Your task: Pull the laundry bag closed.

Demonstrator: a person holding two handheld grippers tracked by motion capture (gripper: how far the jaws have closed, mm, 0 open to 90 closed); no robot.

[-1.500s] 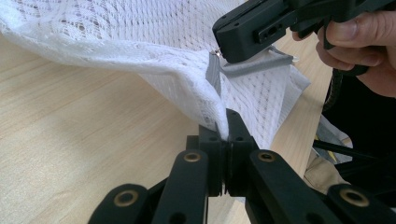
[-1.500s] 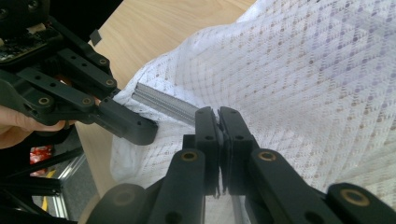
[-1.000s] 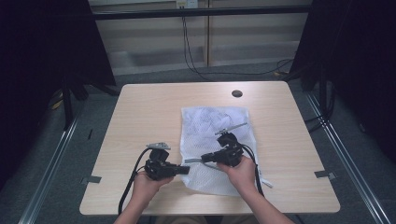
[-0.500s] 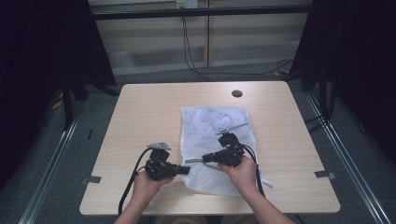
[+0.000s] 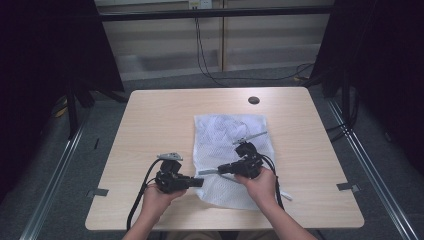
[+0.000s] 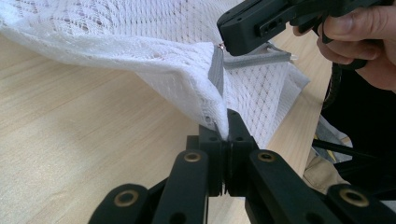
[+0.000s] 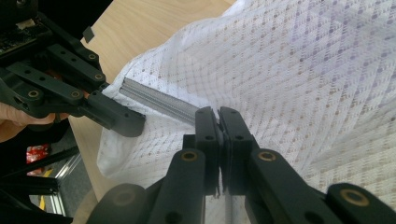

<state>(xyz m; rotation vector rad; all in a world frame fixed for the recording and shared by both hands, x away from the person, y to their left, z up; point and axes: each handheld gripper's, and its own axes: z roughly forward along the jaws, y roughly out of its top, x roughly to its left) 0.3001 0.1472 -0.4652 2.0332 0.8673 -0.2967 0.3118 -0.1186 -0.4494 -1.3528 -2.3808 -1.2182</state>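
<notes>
Flat on the wooden table [image 5: 150,120], toward its near edge: white mesh laundry bag [image 5: 227,135], contents not discernible; left gripper [image 6: 227,122] clenched on the bag's edge beside the grey zipper [image 7: 159,103]; right gripper [image 7: 218,114] pinched shut on that zipper.

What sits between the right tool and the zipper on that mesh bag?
Nothing visible: the right tool is shut on the grey zipper of the white mesh bag, while the left tool pinches the bag's corner.
</notes>
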